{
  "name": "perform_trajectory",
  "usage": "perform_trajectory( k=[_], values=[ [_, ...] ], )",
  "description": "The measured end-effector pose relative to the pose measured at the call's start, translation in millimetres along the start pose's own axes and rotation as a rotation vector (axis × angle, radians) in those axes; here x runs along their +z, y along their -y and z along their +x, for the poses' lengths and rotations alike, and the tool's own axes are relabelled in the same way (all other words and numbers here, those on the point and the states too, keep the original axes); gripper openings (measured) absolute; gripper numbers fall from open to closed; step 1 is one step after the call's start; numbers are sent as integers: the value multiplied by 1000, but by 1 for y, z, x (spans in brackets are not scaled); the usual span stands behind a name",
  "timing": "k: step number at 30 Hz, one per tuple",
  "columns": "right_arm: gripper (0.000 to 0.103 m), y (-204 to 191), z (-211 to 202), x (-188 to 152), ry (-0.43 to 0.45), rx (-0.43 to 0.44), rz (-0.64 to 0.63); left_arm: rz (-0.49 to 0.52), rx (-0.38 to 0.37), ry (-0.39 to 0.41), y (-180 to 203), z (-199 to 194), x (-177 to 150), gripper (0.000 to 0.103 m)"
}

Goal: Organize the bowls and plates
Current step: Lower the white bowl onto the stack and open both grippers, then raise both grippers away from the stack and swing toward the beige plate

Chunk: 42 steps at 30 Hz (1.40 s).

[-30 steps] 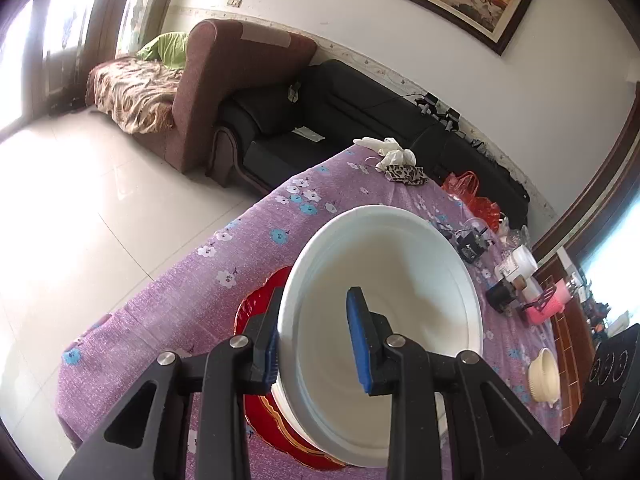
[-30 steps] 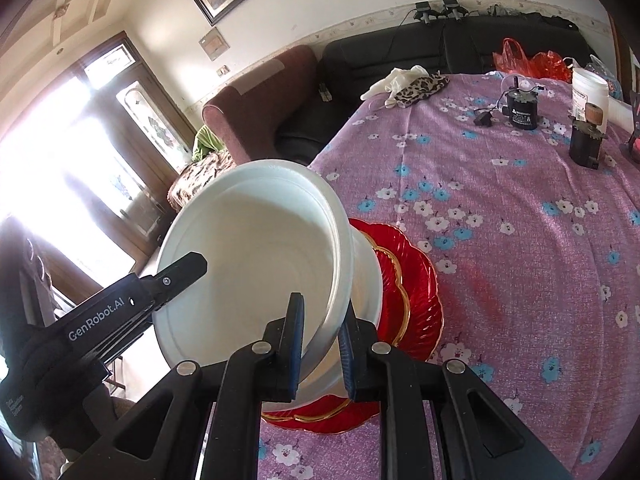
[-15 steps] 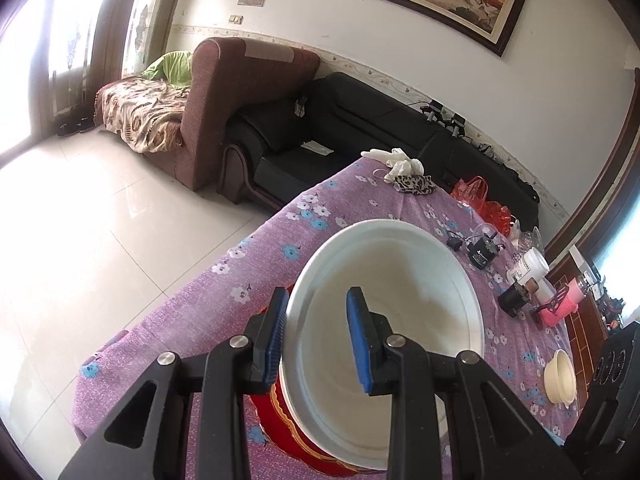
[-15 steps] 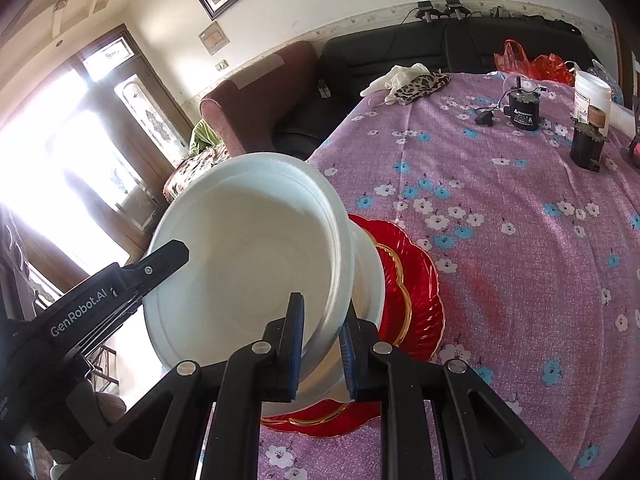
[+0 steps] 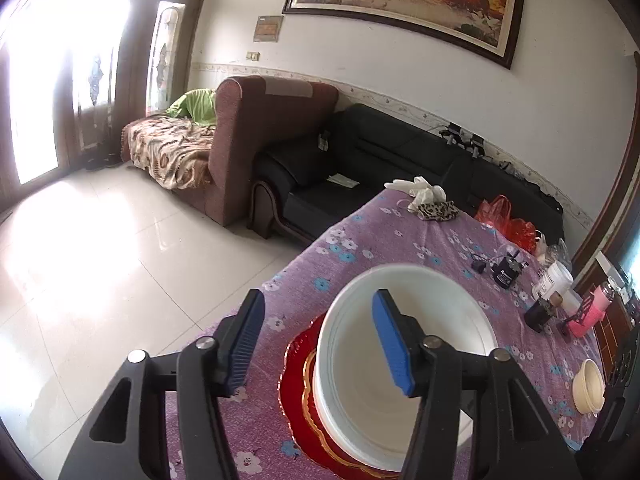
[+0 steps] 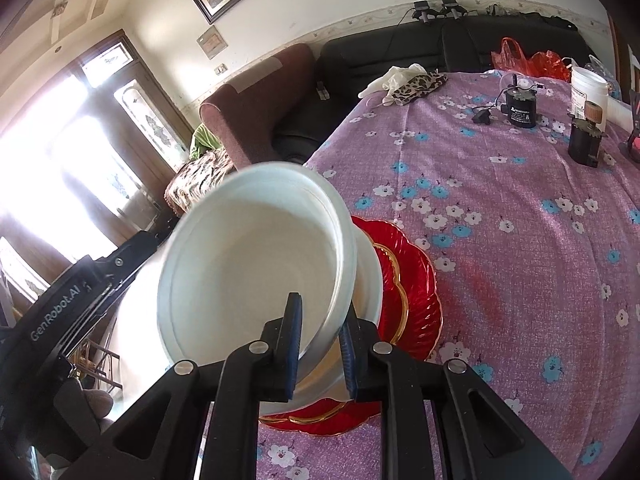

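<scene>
The right gripper (image 6: 320,344) is clamped on the near rim of a large white plastic bowl (image 6: 256,264), one blue pad inside the wall and one outside. The bowl is tilted, with its mouth facing up and toward the bright doorway side and its base leaning on a second white bowl (image 6: 366,276) beneath it. That lower bowl sits upright on a red scalloped glass plate with gold trim (image 6: 412,280), on the purple flowered tablecloth (image 6: 520,240).

The left gripper (image 5: 320,340) has just been opening; its blue pads stand apart, the bowl's rim between them but free of both. A small cream bowl (image 5: 587,386) sits upright, well apart, near the table's far edge.
</scene>
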State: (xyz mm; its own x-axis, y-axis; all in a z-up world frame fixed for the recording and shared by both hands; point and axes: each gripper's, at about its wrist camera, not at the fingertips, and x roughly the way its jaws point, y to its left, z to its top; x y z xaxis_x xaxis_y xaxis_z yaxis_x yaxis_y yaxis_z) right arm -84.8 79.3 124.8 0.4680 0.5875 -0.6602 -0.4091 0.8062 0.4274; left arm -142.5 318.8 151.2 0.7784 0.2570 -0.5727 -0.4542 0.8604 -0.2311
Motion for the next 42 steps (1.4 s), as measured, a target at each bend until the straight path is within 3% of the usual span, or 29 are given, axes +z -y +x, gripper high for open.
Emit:
perform_trajectory(
  k=[26,42],
  values=[
    [37,7,-45,-8,93,36,50,39,41,61,8,-33,-1,74],
    [44,29,-77,-17,144,67,95,112,41,119,43,-63,-10,80]
  ],
)
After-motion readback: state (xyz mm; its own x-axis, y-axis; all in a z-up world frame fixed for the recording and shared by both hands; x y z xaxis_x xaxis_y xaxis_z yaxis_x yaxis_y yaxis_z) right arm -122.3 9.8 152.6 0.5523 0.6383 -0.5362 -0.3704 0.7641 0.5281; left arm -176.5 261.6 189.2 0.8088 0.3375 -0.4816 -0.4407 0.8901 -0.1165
